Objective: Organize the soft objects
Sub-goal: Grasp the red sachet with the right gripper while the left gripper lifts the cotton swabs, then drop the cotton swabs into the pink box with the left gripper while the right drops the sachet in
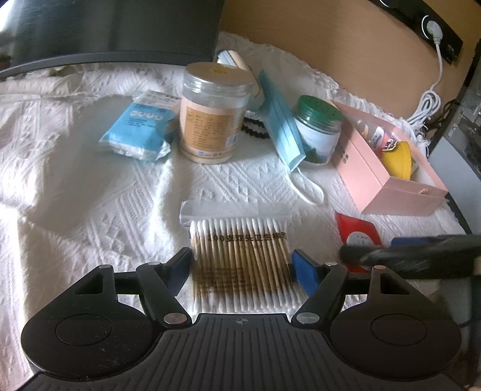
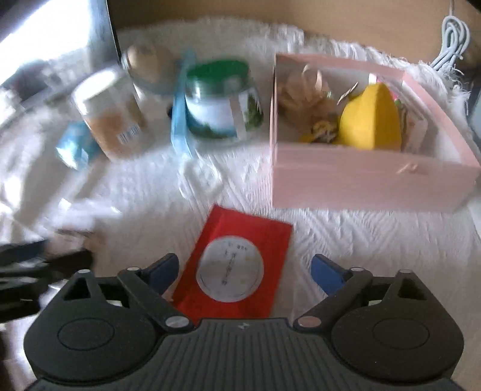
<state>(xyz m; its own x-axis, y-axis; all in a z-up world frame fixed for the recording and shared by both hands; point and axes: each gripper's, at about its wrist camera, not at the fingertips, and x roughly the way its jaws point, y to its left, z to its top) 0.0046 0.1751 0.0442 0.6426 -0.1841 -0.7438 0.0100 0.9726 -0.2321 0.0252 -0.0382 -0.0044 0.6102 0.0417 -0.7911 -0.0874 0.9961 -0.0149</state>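
Observation:
A clear packet of cotton swabs [image 1: 240,258] lies on the white cloth between the blue pads of my left gripper [image 1: 242,264]; the pads touch its two sides. A red wet-wipe pack [image 2: 237,267] with a round white label lies between the fingers of my right gripper [image 2: 245,272], which is open with gaps on both sides. The red pack also shows in the left wrist view [image 1: 357,233]. A pink box [image 2: 360,180] holds a yellow item [image 2: 371,120] and other small things. A blue tissue pack [image 1: 139,126] and blue face masks [image 1: 282,126] lie further back.
A tan-labelled jar [image 1: 210,114] and a green-lidded jar [image 1: 317,129] stand behind the swabs. A black hair band [image 1: 255,127] lies between them. A dark monitor [image 1: 114,27] stands at the back left. A white cable [image 1: 427,102] hangs at the right. The pink box [image 1: 387,168] sits right.

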